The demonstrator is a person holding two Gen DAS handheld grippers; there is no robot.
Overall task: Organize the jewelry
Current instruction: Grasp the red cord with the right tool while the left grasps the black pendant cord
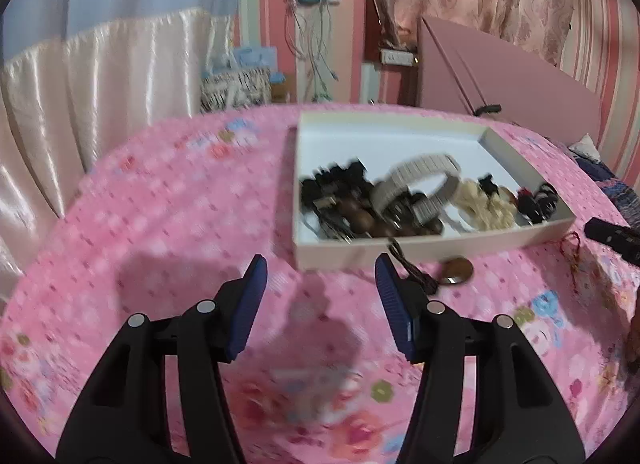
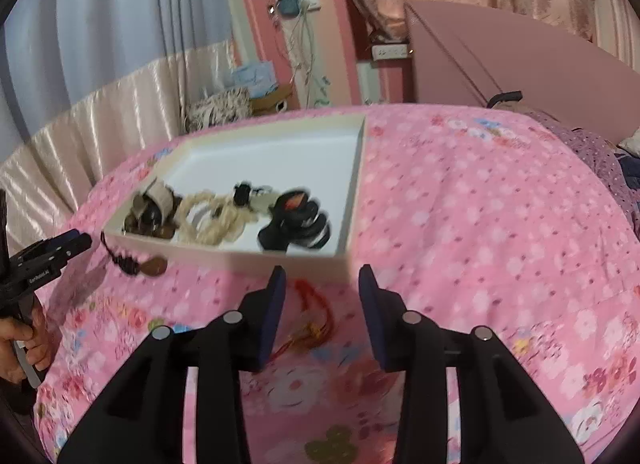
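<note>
Right gripper [image 2: 322, 314] half open, empty, red cord tassel [image 2: 310, 320] on the bedspread between its fingers, just short of the white box [image 2: 256, 262], lengthwise toward it. Left gripper [image 1: 320, 300] parted, empty, brown pendant [image 1: 456, 270] beside.

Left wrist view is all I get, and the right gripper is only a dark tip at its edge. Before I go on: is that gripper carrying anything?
Observer: No. In the right wrist view the right gripper is open, with nothing pressed between its pads.
Operator: I see a bit of red string near the tray. Where does it run?
Observer: The red cord lies on the bedspread, just outside the near wall of the tray. It sits under the gap between that gripper's fingers and has yellowish bits at its near end.
</note>
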